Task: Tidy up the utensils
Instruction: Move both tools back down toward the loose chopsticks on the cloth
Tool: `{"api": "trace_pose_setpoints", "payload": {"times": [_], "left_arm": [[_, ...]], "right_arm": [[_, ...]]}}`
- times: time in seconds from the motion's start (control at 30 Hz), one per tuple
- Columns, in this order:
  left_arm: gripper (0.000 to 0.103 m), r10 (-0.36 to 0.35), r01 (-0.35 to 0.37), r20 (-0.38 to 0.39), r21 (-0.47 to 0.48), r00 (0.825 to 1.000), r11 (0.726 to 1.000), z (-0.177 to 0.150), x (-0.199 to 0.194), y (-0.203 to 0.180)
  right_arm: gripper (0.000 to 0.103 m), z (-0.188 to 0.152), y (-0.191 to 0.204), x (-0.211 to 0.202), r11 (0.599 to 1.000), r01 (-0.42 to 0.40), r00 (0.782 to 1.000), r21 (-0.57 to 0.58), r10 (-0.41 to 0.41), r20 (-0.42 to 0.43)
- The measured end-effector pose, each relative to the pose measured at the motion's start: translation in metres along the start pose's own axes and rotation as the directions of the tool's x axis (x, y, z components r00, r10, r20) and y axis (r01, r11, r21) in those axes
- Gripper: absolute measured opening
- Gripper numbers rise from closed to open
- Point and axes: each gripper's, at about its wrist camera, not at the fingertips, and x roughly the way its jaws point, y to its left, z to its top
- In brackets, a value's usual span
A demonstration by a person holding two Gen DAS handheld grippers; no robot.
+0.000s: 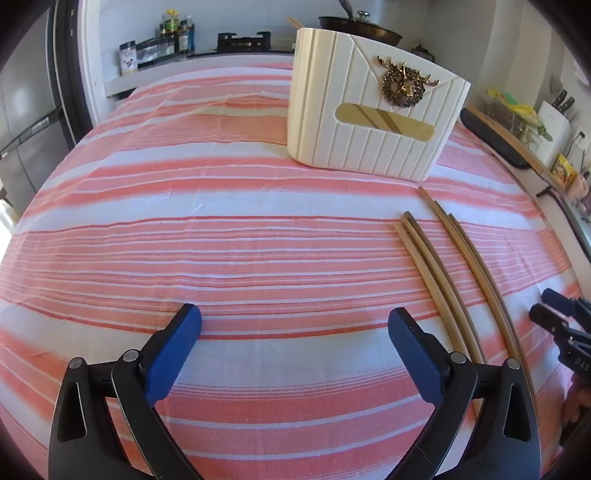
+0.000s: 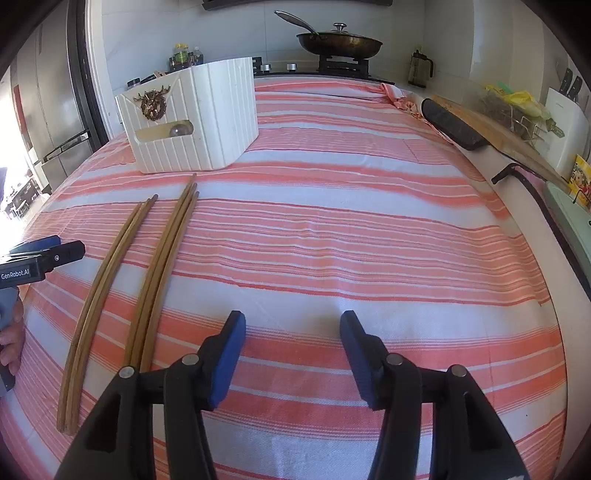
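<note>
Several wooden chopsticks lie in two bunches on the striped cloth, one bunch nearer my left gripper and one beyond it. A white ribbed utensil holder with a gold deer ornament stands behind them. My left gripper hangs open over bare cloth, left of the chopsticks, nothing between its blue pads. In the right wrist view the bunches lie to the left and the holder stands at the back left. My right gripper is open and empty, right of the chopsticks.
The pink and white striped cloth covers the counter. A pan sits on the stove at the back. A dark bar, a wooden board and a knife block line the right edge. Bottles stand back left beside a fridge.
</note>
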Motion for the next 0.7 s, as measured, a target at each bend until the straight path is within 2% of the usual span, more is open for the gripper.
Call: {"api": "trace_pose_setpoints", "payload": {"times": [0.7], "left_arm": [[0.101,-0.004,0.004,0.005,-0.007,1.0,1.0,-0.0002,-0.0002,0.0009]], "right_arm": [[0.055,0.0002,0.0002,0.0,1.0,-0.001,1.0,0.0,0.001,0.0]]}}
